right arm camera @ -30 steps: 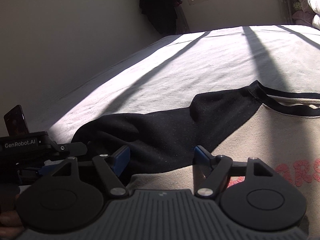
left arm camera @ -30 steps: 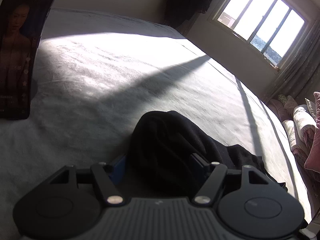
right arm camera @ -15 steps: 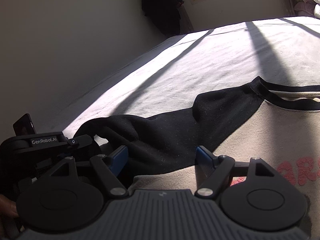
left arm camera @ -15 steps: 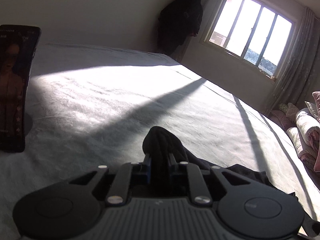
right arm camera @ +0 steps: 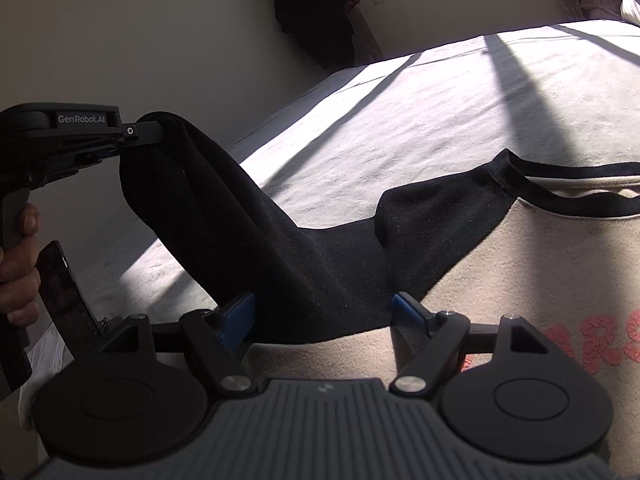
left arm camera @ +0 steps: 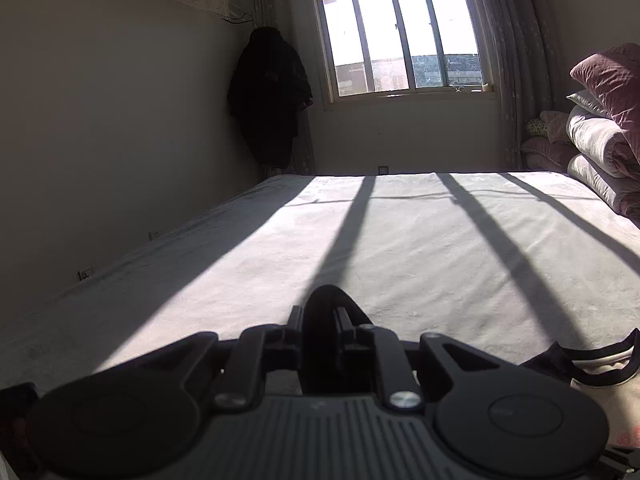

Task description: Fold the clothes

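Sleeve lifted over the shirt

The left gripper (right arm camera: 150, 136) clamps the black sleeve (right arm camera: 248, 240) end aloft; its length slants down toward the shirt (right arm camera: 540, 272) on the bed (right arm camera: 400, 112), passing between the right gripper's (right arm camera: 324, 316) parted jaws.

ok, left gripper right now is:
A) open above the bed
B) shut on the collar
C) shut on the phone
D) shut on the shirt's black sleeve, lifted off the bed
D: the left gripper is clamped on the black sleeve, which rises from the bed up to it.
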